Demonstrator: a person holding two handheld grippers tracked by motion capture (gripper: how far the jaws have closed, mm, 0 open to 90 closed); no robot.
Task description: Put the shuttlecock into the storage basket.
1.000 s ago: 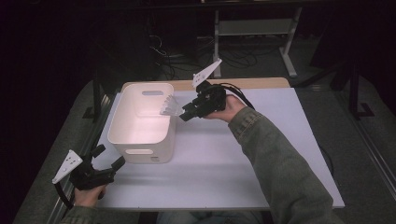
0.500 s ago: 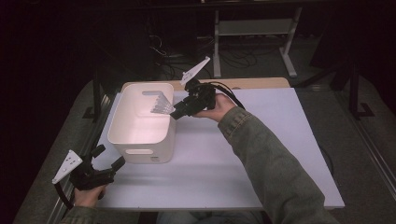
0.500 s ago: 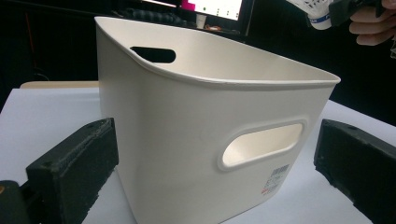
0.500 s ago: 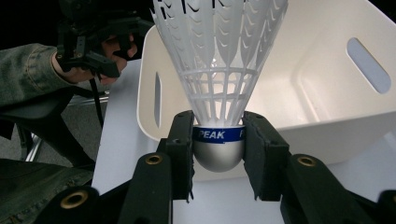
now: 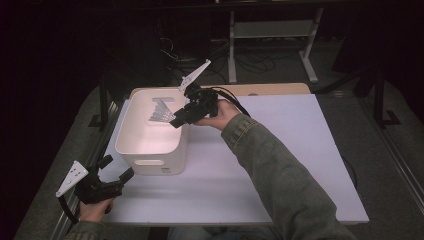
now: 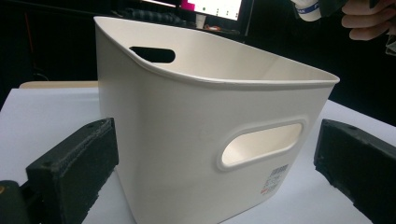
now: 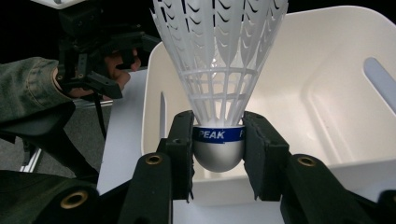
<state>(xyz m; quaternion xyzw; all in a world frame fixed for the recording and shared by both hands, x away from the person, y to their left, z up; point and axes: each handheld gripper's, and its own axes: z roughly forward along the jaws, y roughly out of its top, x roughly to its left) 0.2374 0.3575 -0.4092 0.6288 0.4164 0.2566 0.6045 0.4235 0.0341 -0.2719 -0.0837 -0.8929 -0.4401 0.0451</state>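
Observation:
A white plastic shuttlecock (image 7: 219,70) with a blue band marked PEAK is clamped by its cork in my right gripper (image 7: 218,142), which is shut on it. In the high view that right gripper (image 5: 179,120) reaches over the right rim of a white bin (image 5: 131,145), with the shuttlecock (image 5: 160,112) hanging above the bin's inside. My left gripper (image 5: 116,170) rests open at the table's front left corner, just in front of the bin. Seen from the left gripper view, the bin's wall (image 6: 177,140) with its handle slot stands between the wide-apart jaws.
The bin stands on a white table top (image 5: 280,150) with broad bare room to its right. A wooden strip (image 5: 270,89) edges the far side. Metal stands and cables (image 5: 270,45) lie on the dark floor behind. The person's sleeve (image 5: 280,175) crosses the table's middle.
My right gripper has carried the shuttlecock leftward, from beside the bin's right rim to above its inside. The left gripper has stayed put.

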